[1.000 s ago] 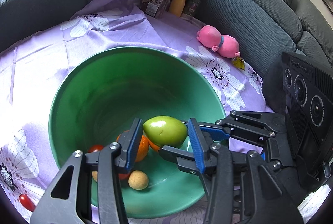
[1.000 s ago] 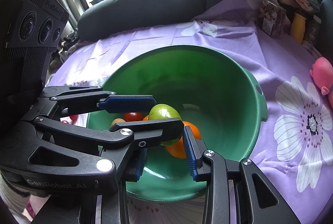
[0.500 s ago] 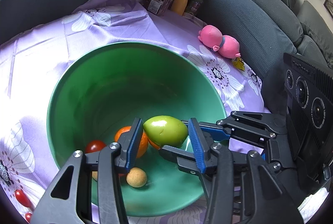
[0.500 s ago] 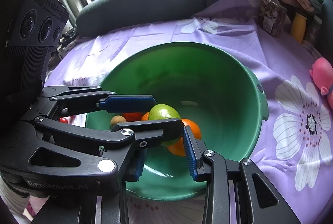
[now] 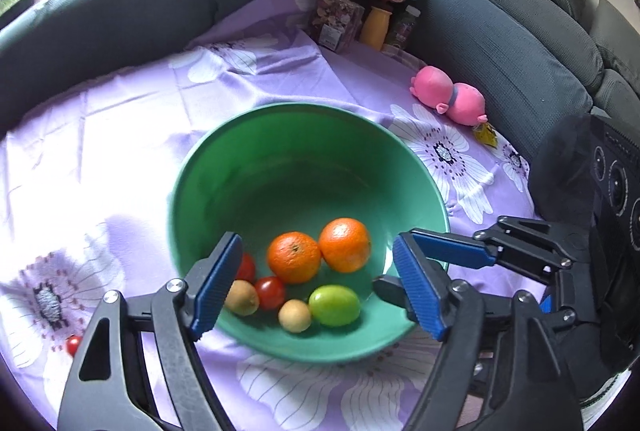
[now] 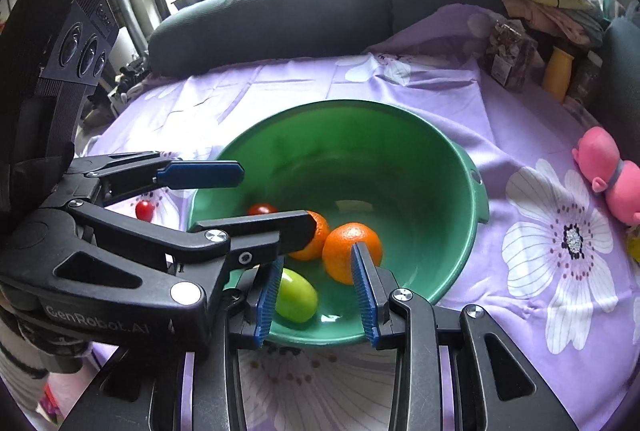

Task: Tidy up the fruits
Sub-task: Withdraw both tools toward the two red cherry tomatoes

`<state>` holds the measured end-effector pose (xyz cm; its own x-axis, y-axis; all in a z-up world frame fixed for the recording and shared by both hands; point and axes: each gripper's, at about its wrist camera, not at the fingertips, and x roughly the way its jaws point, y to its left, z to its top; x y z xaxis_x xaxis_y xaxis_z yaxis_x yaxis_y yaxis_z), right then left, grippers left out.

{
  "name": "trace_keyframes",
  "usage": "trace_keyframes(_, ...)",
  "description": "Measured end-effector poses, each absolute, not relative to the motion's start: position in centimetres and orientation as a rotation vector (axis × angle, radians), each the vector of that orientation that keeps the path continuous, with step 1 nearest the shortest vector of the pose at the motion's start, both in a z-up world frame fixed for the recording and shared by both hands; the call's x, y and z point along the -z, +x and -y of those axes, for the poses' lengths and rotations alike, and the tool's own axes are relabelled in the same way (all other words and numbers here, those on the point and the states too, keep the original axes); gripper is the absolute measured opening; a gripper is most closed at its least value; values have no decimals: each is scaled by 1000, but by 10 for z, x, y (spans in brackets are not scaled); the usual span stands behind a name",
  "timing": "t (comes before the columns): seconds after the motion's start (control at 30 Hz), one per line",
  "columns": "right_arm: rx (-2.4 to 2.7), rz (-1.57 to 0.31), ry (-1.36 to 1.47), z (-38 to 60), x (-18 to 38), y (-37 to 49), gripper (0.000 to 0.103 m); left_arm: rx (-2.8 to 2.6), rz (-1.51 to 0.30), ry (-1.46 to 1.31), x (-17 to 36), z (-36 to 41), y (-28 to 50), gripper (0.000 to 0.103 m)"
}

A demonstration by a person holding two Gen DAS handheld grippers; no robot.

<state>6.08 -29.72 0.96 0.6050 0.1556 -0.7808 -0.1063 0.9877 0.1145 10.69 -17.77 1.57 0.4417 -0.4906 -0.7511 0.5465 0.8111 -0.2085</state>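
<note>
On the purple floral cloth between grey sofas, left gripper gapes empty; right gripper narrow, empty.

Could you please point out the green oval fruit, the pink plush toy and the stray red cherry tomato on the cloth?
Green oval fruit [image 5: 334,305]: left wrist view, its middle.
Pink plush toy [image 5: 449,95]: left wrist view, between its two lobes.
Stray red cherry tomato [image 6: 144,209]: right wrist view, its middle.

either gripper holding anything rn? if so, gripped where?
Nothing held. The left gripper has just opened, and the green fruit lies loose in the green bowl. The right gripper is narrow and empty, its pads clear of the fruit.
</note>
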Motion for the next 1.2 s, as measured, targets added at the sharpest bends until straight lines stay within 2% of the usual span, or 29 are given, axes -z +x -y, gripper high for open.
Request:
trace_keyframes(0.1,-168,-885,59,291,-18,51,35,589,-871,88,-23,161,94,82)
trace_keyframes(0.17,-189,-868,65,286,-25,45,35,551,-853,73,-27,144,86,90)
trace_keyframes(0.37,-282,-850,51,257,-33,33,37,389,-802,96,-31,91,58,91)
trace_keyframes(0.47,-328,-860,45,239,-31,31,42,311,-799,93,-26,61,47,91)
trace_keyframes(0.8,-433,-933,3,177,-9,33,42,172,-911,-67,16,-38,21,90)
trace_keyframes(1.1,-483,-980,59,149,4,62,42,237,-931,-96,30,-41,35,82)
trace_keyframes(1.2,-504,-1001,96,143,8,79,42,265,-943,-98,34,-38,46,70)
